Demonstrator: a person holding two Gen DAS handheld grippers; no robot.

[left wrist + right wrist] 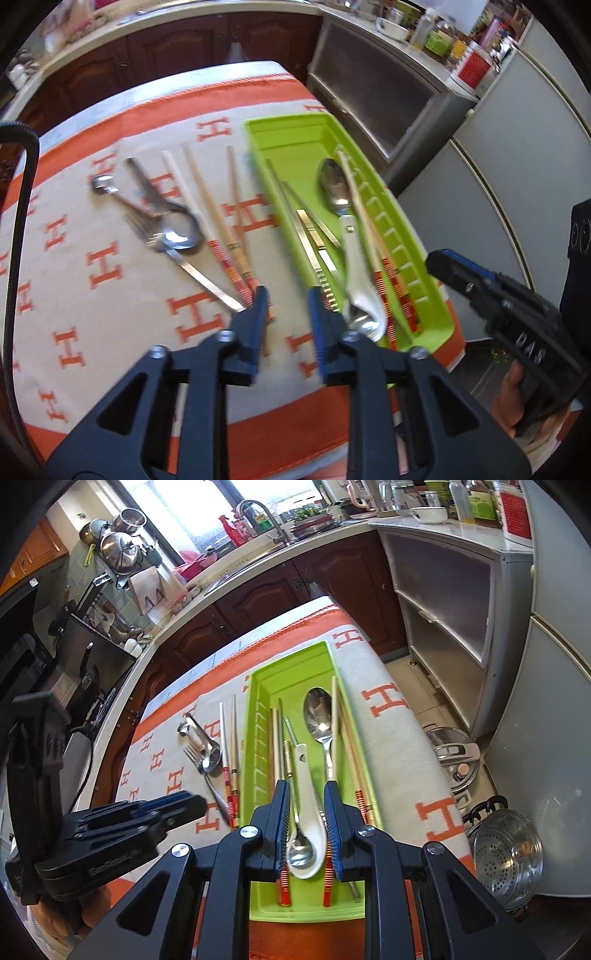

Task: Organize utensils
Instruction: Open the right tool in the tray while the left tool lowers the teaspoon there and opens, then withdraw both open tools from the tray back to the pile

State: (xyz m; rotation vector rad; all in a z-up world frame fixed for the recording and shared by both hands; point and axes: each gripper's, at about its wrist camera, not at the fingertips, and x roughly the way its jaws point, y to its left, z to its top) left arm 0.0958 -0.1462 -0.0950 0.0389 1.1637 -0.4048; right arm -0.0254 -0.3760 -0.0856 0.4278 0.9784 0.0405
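A lime-green tray lies on the orange-and-cream cloth. It holds a metal spoon, a white ceramic spoon, flat metal chopsticks and wooden chopsticks with red-striped ends. Left of the tray, on the cloth, lie a fork, a spoon and more chopsticks. My left gripper hovers open and empty over the cloth, between the loose chopsticks and the tray. My right gripper hangs above the tray, jaws apart, gripping nothing; the white spoon shows through the gap.
The table ends just right of the tray, with a grey cabinet and a fridge beyond. On the floor stand a pressure cooker and a steamer pot. A black cable hangs at the left.
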